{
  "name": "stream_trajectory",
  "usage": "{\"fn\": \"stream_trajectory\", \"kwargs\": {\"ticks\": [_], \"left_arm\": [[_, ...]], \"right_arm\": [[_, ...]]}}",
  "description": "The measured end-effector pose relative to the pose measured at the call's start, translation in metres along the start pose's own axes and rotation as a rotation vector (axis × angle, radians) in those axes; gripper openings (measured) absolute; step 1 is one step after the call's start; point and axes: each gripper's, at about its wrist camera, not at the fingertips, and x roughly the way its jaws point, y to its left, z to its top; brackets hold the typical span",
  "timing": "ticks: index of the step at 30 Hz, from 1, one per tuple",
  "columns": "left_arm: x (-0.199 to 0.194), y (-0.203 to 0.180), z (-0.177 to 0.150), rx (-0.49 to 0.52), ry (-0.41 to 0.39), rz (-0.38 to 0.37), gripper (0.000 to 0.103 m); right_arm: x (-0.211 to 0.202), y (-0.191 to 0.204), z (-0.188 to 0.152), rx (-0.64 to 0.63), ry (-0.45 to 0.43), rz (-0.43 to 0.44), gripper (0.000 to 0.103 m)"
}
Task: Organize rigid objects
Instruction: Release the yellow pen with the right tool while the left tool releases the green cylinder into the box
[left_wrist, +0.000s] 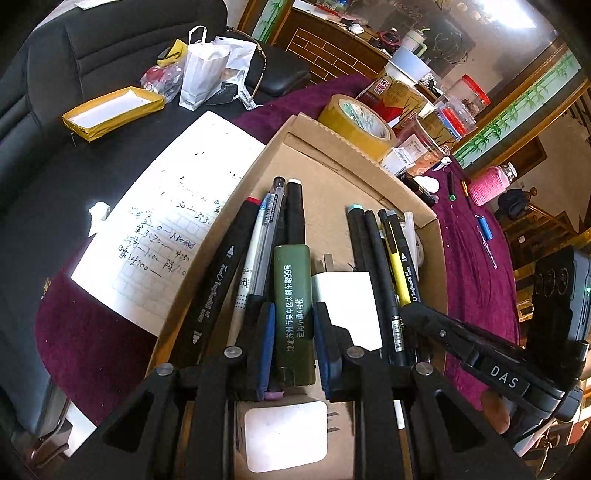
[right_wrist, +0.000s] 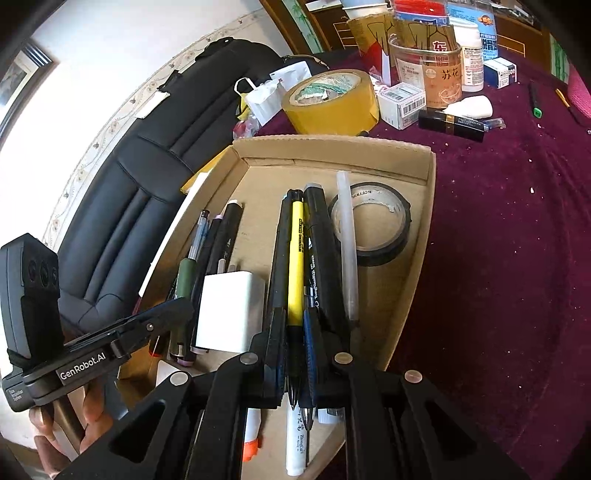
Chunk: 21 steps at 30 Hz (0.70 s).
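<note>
The left claw (left_wrist: 293, 334) is pinching a dark green lighter (left_wrist: 293, 295), its 2 blue pads pressed to the lighter's long sides, over the shallow cardboard tray (left_wrist: 369, 158) on the bench's maroon cloth (left_wrist: 476, 266). The lighter's long axis runs near to far, in line with the claw, and white Chinese print with "99" runs along its length. Just left of it lie a clear gel pen (left_wrist: 264, 240) and a black marker (left_wrist: 218, 284) with white lettering too small to read; just right sits a white plug charger (left_wrist: 347, 306), prongs pointing far. The right claw (right_wrist: 295, 343) is nearly closed on a yellow mechanical pencil (right_wrist: 295, 258), which lies in the tray's right half with its tip toward the near edge and its black-printed barrel running away. A black marker (right_wrist: 321, 240) lies touching its right side, a frosted white stick (right_wrist: 349, 251) is beyond that, resting across a black tape roll (right_wrist: 369, 225). "GenRobot.AI" shows on the left claw's body in the right wrist view, "DAS" on the right claw's body in the left. Past the tray's far wall stands a roll of tan packing tape (right_wrist: 332, 101).
</note>
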Motion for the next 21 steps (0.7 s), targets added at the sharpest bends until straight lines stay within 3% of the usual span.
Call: {"fn": "stream_trajectory", "kwargs": {"ticks": [4,6,9,11,14,17,21], "left_arm": [[-0.001,-0.002,-0.002,0.008,-0.013,0.019,0.022],[-0.003,-0.005,-0.004,0.02,-0.023,0.017,0.03],[-0.015,-0.013,-0.011,0.049,-0.071,0.02,0.052],[-0.027,-0.023,-0.021,0.085,-0.125,0.05,0.071],[-0.038,-0.041,-0.038,0.148,-0.2,0.136,0.091],[-0.043,-0.054,-0.053,0.198,-0.236,0.252,0.093],[-0.048,-0.065,-0.061,0.212,-0.241,0.264,0.093]], "right_arm": [[-0.003,0.0,-0.002,0.008,-0.006,0.018,0.013],[-0.009,-0.001,-0.005,0.011,-0.019,0.032,0.02],[-0.024,0.0,-0.013,0.012,-0.056,0.065,0.035],[-0.036,0.0,-0.024,0.005,-0.082,0.09,0.039],[-0.048,0.001,-0.043,-0.005,-0.106,0.088,0.041],[-0.058,0.007,-0.062,-0.033,-0.122,0.049,0.045],[-0.066,0.019,-0.078,-0.085,-0.127,0.005,0.051]]}}
